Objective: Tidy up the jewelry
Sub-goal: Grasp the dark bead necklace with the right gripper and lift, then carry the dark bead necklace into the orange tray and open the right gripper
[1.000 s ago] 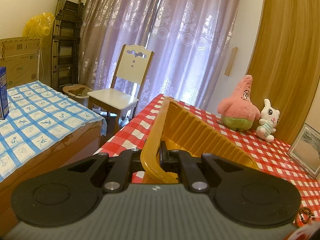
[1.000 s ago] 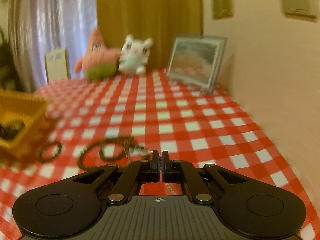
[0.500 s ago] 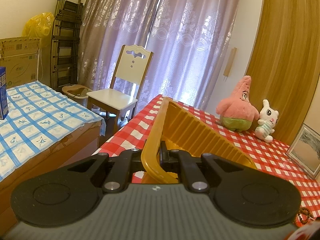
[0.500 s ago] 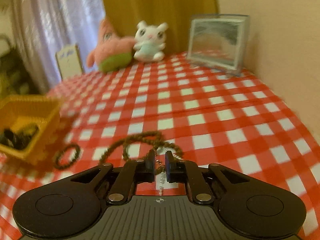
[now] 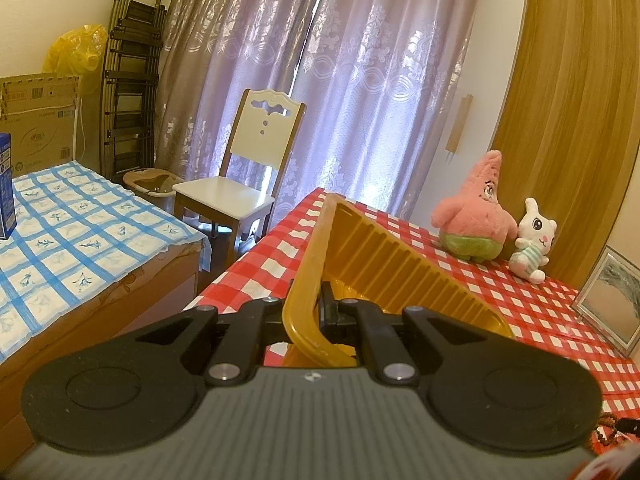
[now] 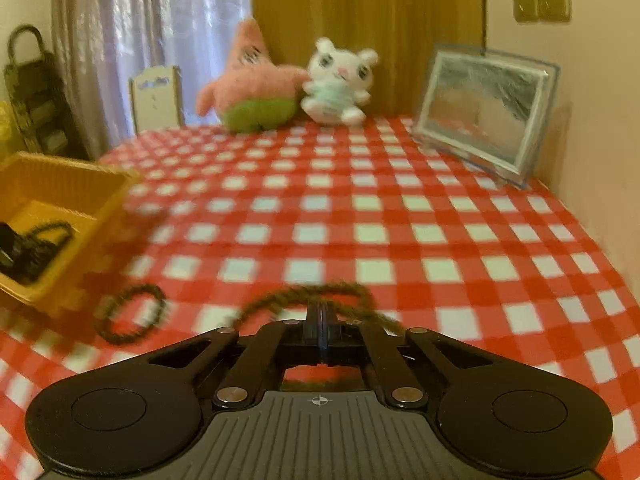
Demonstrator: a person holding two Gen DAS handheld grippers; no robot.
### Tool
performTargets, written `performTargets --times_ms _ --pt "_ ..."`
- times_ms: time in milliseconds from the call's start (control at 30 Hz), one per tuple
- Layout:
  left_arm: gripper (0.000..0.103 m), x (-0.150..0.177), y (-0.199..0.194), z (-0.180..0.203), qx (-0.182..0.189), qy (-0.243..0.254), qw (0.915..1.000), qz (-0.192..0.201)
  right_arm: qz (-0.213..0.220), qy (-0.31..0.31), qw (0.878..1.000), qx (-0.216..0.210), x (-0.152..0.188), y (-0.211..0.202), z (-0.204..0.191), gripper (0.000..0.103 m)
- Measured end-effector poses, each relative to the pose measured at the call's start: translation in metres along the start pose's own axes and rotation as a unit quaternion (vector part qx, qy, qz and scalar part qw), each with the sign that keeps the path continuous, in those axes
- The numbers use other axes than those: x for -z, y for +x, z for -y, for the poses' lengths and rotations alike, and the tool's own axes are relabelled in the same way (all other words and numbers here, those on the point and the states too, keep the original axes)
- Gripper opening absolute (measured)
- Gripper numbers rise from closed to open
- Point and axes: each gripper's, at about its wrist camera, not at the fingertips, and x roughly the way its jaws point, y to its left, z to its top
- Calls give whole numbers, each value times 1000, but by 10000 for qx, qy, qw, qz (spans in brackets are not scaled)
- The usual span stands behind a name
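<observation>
On the red-checked table (image 6: 400,236), the left gripper (image 5: 318,308) is clamped on the near rim of the yellow basket (image 5: 384,264), tilting it with its open side toward the middle of the cloth; dark beaded pieces already lie inside; a small beaded bracelet (image 6: 130,314) sits just beside the basket's near corner; further right, the right gripper (image 6: 321,320) has just snapped its jaws together over the long beaded necklace (image 6: 320,294), whose loop runs crosswise in front of the fingertips; whether a strand is actually pinched cannot be told through the blur; the basket lies to the left of this gripper, so any carry would likely run leftward; the plush toys (image 6: 280,88) stand well apart.
</observation>
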Motion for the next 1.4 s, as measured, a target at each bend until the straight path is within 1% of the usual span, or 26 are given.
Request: performTargets --times_ms 33,100,133,167,200,233,267,333,367,467,533,600,633,700,800,867,1000,1267,1400 --pt "6 0 0 0 5 -6 10000 1 38 18 9999 -148 -1 -1 -7 0" --pt "6 0 0 0 9 1 10000 -1 55 173 9994 -305 -3 -2 -14 1" --pt "6 0 0 0 14 3 10000 -3 -6 313 9990 -312 -4 -2 -14 2" --pt "6 0 0 0 17 6 10000 -5 -50 442 9988 -207 -4 -1 -12 7" --pt "6 0 0 1 21 6 10000 -9 -50 523 9986 -63 -3 -2 -8 21" --pt "6 0 0 2 19 9 10000 -1 -11 603 9981 134 -3 -2 -2 30" --pt "6 1 0 3 9 11 10000 7 69 729 9968 321 -3 -4 6 43" --pt "6 -1 0 0 38 -50 10000 -23 181 919 9946 437 -6 -5 23 43" --pt "6 -1 0 1 38 -39 10000 -22 166 922 9946 456 -9 -2 29 43" --pt "6 -1 0 1 47 -39 10000 2 -39 750 9960 488 -19 14 41 41" --pt "6 -1 0 -1 51 -64 10000 -13 -247 757 9962 365 -22 27 50 32" --pt "6 -1 0 -1 37 -56 10000 -27 -509 881 9946 195 -26 41 57 12" --pt "6 -1 -1 -3 39 -58 10000 -31 -586 859 9945 136 -27 45 58 8" --pt "6 -1 -1 -3 43 -55 10000 -29 -595 734 9955 82 -28 46 57 7" --pt "6 -1 -1 -3 45 -57 10000 -27 -270 921 9953 -85 -32 30 58 7" --pt "6 -1 -1 -2 44 -46 10000 -19 52 1242 9918 -309 -38 14 64 7" --pt "6 -1 -1 -2 46 -51 10000 -25 531 1447 9867 -525 -54 -21 68 7" --pt "6 -2 0 -1 45 -45 10000 -17 1241 1431 9803 -552 -92 -79 71 7" --pt "6 -3 1 0 46 -35 10000 -7 1585 1313 9772 -521 -110 -107 70 7"
